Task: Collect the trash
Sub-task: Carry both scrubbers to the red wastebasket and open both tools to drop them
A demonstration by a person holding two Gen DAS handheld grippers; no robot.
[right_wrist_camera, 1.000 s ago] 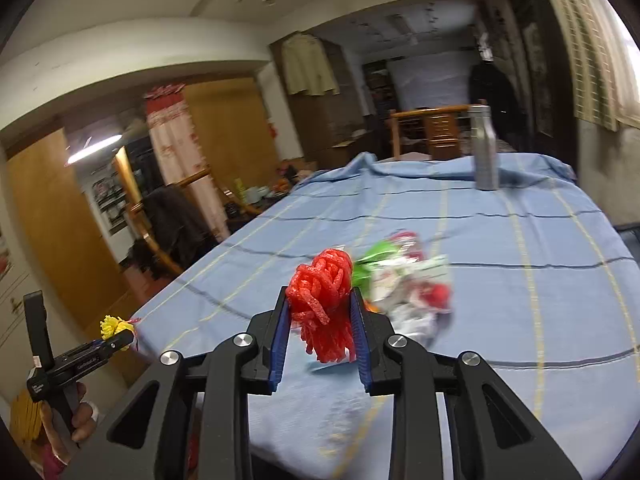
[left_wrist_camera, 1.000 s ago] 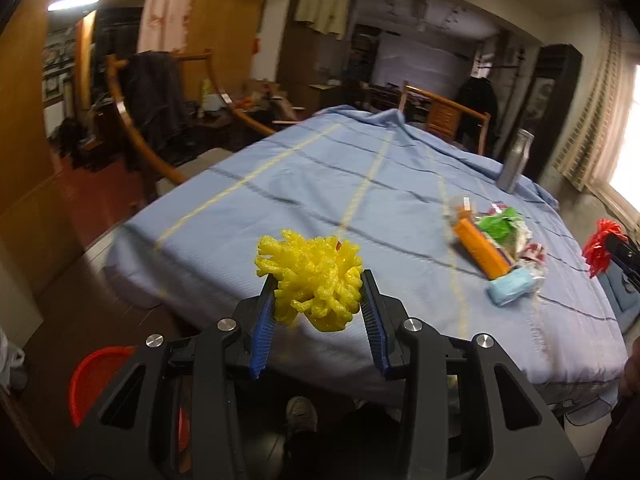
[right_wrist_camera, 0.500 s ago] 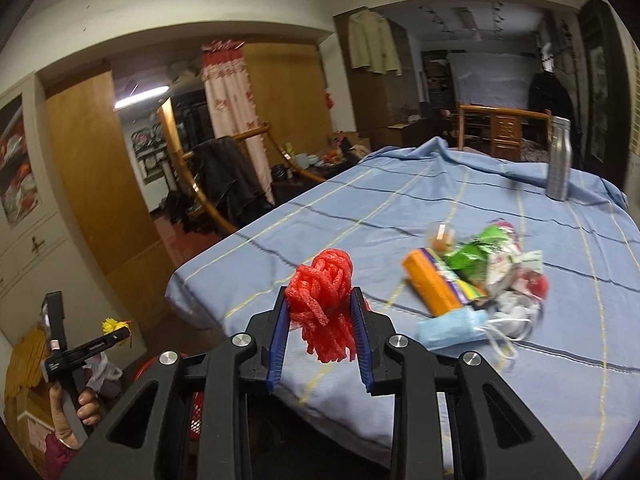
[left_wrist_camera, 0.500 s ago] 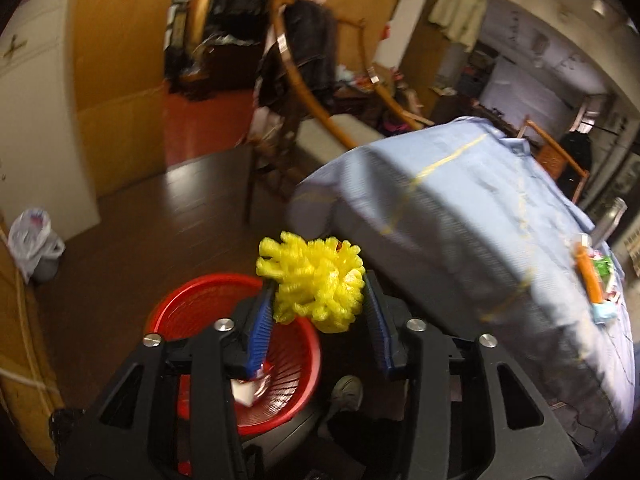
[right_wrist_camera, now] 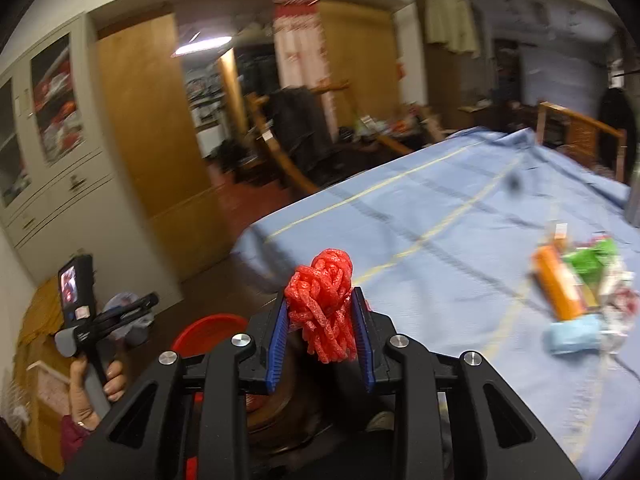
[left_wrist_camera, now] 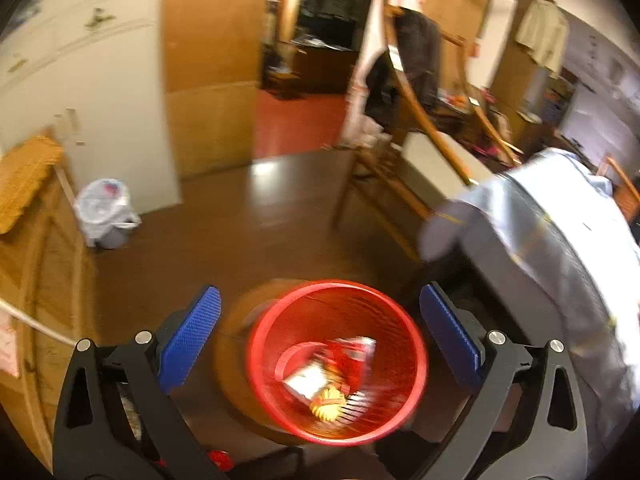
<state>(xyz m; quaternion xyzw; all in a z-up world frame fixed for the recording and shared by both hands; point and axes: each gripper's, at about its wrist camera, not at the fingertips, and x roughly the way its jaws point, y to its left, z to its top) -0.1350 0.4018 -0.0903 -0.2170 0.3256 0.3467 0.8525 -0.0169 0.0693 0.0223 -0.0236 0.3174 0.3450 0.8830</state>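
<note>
My left gripper [left_wrist_camera: 318, 296] hangs over a red mesh bin [left_wrist_camera: 256, 336] on the floor, its jaws opening wide with nothing between them. A yellow foam net [left_wrist_camera: 328, 402] lies in the bin among wrappers [left_wrist_camera: 340, 364]. My right gripper [right_wrist_camera: 320, 308] is shut on a red foam net [right_wrist_camera: 322, 300] near the corner of the blue-clothed table [right_wrist_camera: 440, 208]. More trash lies on the cloth at right: an orange packet [right_wrist_camera: 558, 288], a green wrapper [right_wrist_camera: 592, 260] and a blue mask [right_wrist_camera: 574, 336]. In the right wrist view a hand [right_wrist_camera: 94, 392] holds the left gripper [right_wrist_camera: 132, 308] above the bin [right_wrist_camera: 208, 326].
A wooden chair [left_wrist_camera: 400, 168] stands between the bin and the table's far side. A small bag-lined bin [left_wrist_camera: 106, 212] sits by a wooden cabinet [left_wrist_camera: 36, 240] at left. A metal bottle [right_wrist_camera: 634, 204] shows at the table's right edge.
The left gripper swung from the table down over the red bin and opened; the yellow foam net dropped into the bin. The right gripper moved left, away from the trash pile, still holding the red net.
</note>
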